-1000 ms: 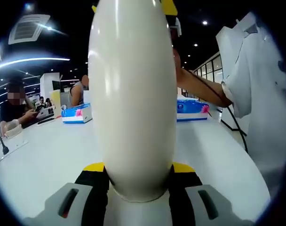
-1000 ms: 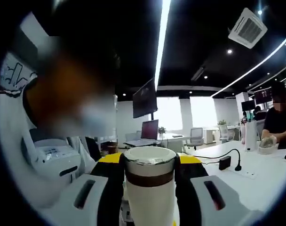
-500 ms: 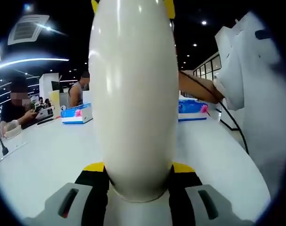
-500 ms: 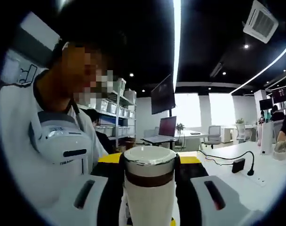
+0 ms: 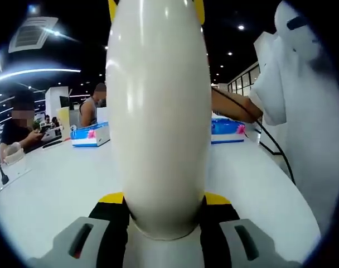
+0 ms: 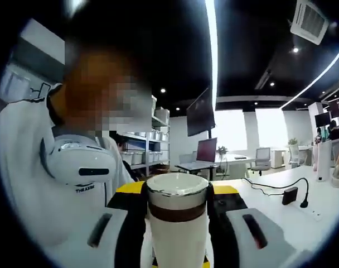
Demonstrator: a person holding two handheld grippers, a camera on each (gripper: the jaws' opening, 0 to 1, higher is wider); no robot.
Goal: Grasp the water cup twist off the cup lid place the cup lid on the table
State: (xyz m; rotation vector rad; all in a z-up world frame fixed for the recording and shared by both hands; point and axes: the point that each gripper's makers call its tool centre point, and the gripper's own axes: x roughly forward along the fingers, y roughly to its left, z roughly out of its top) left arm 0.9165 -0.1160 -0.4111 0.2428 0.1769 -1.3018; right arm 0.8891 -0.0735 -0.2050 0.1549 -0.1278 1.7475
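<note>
Left gripper (image 5: 161, 209), seen in the left gripper view, is clamped on the white body of the water cup (image 5: 158, 111), its yellow-and-black jaws pressed against either side of the rounded lower end. The cup rises along the jaws, held in the air above a white table (image 5: 58, 184). Right gripper (image 6: 178, 198), seen in the right gripper view, is clenched on the cup lid (image 6: 177, 192), a white cap with a metal rim above a brown band; the jaws touch the lid on both sides. Whether the thread has let go cannot be told; the lid appears seated on the cup.

Behind the cup, in the left gripper view, a blue tissue box (image 5: 90, 134) rests on the table; the operator's sleeve (image 5: 303, 106) and forearm reach in from the right. In the right gripper view a small black box with a cable (image 6: 290, 195) lies on a white tabletop, well apart from the lid.

Step in hand, as judged: twisting off the lid. To do it well, hold the body rigid in the left jaws and turn only the right gripper about the cup's long axis, keeping both axes in line so the thread does not bind. Keep the squeeze firm, since the glossy body looks apt to slip. Lift the lid straight off once free.
</note>
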